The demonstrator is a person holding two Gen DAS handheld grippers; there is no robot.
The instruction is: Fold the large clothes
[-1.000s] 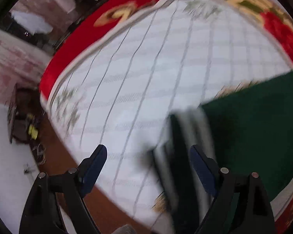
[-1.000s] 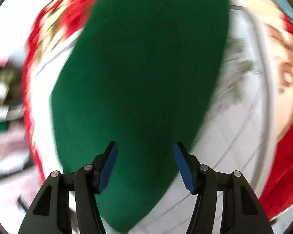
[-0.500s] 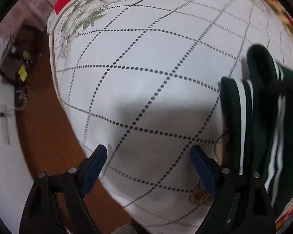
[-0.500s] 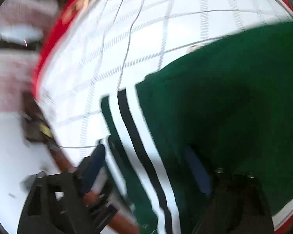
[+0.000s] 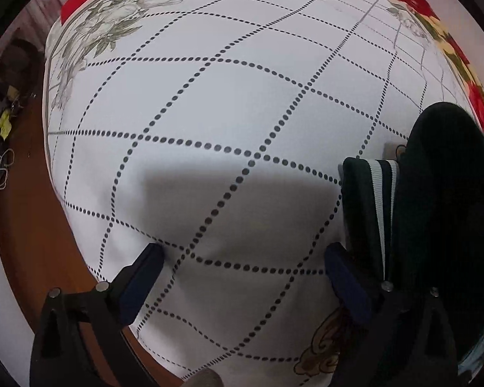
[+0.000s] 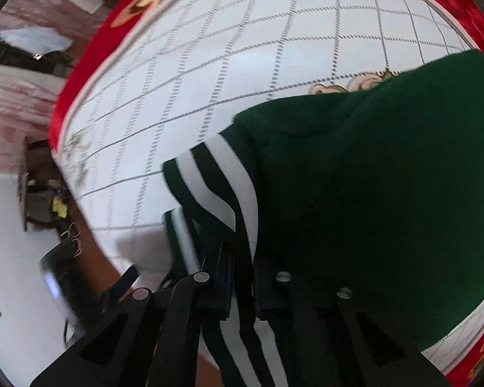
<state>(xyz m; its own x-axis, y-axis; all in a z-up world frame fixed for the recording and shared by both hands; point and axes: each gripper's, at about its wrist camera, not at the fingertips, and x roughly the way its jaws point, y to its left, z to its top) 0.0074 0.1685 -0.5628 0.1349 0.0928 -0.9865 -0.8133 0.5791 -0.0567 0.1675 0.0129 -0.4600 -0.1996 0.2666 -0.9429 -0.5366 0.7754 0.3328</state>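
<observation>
A dark green garment (image 6: 371, 177) with a white-and-black striped hem (image 6: 222, 174) lies on a white bedsheet (image 6: 242, 48) printed with a dotted grid. My right gripper (image 6: 242, 275) is shut on the striped hem, which runs between its fingers. My left gripper (image 5: 243, 251) points straight down close over the sheet (image 5: 209, 113). Its jaws are opening wide, with only bare sheet between them. The garment (image 5: 442, 193) and its folded hem (image 5: 384, 187) stand just outside the left gripper's right finger (image 5: 345, 274).
The bed's edge curves along the left, with a brown wooden surface (image 5: 32, 225) below it and floor clutter (image 5: 6, 119) beyond. A red floral border (image 5: 468, 74) frames the sheet at the right and far side.
My left gripper came down closer to the sheet, and the hem now stands beside its right finger. My right gripper swung across the green cloth to the striped hem and closed on it.
</observation>
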